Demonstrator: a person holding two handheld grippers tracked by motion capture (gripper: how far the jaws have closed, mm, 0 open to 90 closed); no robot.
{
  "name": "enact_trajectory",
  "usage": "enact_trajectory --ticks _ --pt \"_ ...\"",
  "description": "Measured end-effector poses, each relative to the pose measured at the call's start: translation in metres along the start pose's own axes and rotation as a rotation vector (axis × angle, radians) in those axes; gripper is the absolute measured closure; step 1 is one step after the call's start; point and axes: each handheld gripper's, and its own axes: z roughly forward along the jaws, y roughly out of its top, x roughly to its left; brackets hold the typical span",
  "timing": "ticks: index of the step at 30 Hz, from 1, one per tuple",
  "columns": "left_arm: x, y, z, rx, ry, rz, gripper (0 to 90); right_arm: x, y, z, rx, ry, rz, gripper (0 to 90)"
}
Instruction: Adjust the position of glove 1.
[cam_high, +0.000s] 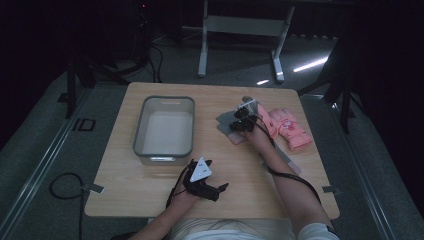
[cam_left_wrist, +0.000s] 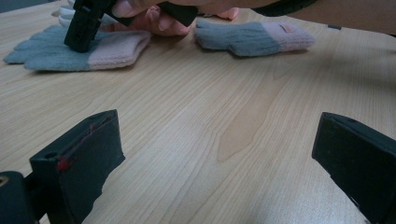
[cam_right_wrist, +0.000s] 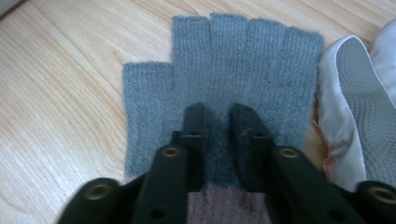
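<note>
While pinching the grey glove at the palm, right gripper nearly closed on a fold of knit: lift straight up, keeping the pink cuff free. Lies at 2 o'clock of the tabletop, white glove touching at 3. Left gripper wide open, idle, at 6. Open wood toward the bin at 9.

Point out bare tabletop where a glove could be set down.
Free: the wood between the bin and the grey glove, and the near edge right of the left gripper. Crowded: the far right, where pink gloves lie beside the right gripper.
</note>
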Motion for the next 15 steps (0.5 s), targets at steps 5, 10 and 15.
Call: enact_trajectory --ticks 5,10,15 --pt "0.001 0.001 0.001 0.013 0.009 -0.01 1.2 0.002 0.003 -0.001 0.001 0.003 0.038 83.4" --pt "0.001 0.0 0.001 0.009 0.008 -0.014 1.2 0.004 0.009 -0.033 -0.062 0.026 0.094 84.3" --pt "0.0 0.0 0.001 0.01 0.01 -0.006 1.2 0.014 0.01 -0.07 -0.13 0.025 0.128 84.3"
